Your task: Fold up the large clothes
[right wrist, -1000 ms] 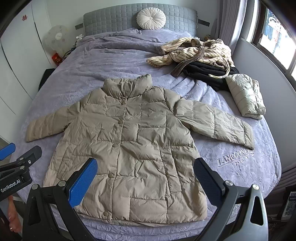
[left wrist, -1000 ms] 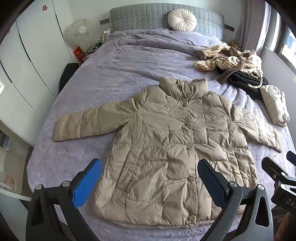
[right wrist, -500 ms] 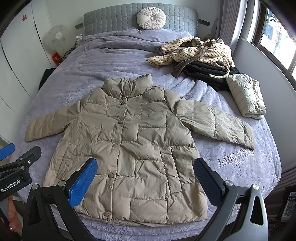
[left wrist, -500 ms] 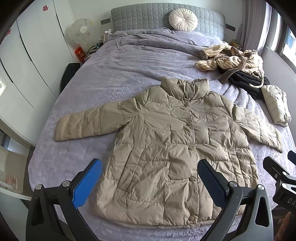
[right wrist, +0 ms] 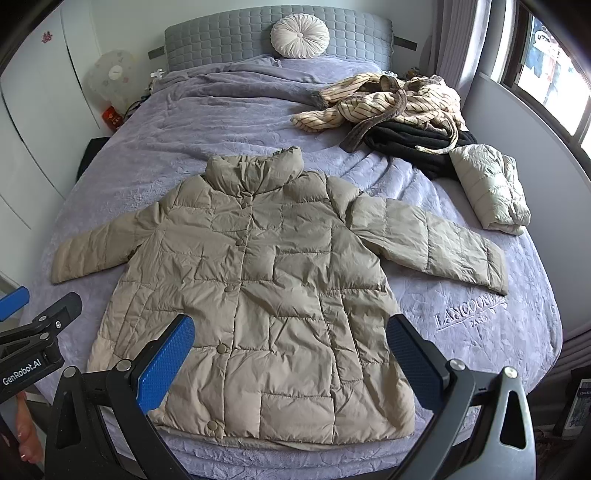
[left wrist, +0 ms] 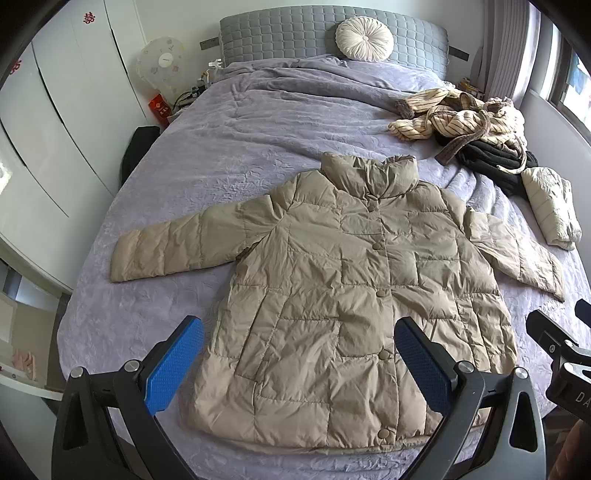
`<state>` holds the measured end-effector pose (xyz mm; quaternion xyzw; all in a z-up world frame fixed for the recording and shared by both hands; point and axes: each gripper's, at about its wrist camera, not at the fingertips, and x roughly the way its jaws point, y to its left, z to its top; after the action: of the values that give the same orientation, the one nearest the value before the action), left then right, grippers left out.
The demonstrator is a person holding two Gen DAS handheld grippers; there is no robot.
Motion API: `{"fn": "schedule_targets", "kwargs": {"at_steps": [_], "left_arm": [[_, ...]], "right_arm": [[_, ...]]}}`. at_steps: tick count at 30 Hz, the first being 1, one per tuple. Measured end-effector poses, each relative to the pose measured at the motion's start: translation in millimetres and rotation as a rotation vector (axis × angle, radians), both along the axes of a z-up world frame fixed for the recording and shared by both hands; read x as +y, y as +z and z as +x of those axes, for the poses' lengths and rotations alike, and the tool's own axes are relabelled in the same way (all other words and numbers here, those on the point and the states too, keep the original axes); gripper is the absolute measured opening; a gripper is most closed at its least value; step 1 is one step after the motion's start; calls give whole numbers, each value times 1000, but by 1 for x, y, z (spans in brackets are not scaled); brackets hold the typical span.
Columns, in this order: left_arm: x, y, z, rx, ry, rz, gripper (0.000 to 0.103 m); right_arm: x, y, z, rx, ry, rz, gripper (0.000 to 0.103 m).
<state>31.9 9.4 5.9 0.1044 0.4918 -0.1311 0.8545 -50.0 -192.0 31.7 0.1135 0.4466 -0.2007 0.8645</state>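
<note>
I hold my left gripper (left wrist: pixel 299 360) above the near edge of the bed (left wrist: pixel 229 147), and its two blue fingers (left wrist: pixel 173 365) are spread wide with nothing between them. My right gripper (right wrist: pixel 290 356) is beside it, also with the fingers (right wrist: pixel 166 360) wide apart and empty. Neither one touches the coat (left wrist: pixel 332 288). The coat lies flat on the purple cover, front side up, buttons closed, collar toward the headboard (left wrist: pixel 314 33) and hem toward me. Both sleeves are stretched out to the sides; in the right view the sleeve (right wrist: pixel 428 243) on the right side ends near the stitched letters on the cover. Far on the right side of the bed there is a pile (right wrist: pixel 391 99) of striped and black clothes, and just beside it a folded pale jacket (right wrist: pixel 487 188), apart from the coat. A round cushion (left wrist: pixel 364 38) leans on the headboard. A fan (left wrist: pixel 160 64) stands at the left of the bed, near the white wardrobe (left wrist: pixel 55 129).
</note>
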Motion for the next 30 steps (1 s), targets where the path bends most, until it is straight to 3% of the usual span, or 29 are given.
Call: {"fn": "schedule_targets", "kwargs": {"at_steps": [30], "left_arm": [[0, -1, -1, 1, 0, 6, 103]], "right_arm": [[0, -1, -2, 2, 0, 1, 103]]}}
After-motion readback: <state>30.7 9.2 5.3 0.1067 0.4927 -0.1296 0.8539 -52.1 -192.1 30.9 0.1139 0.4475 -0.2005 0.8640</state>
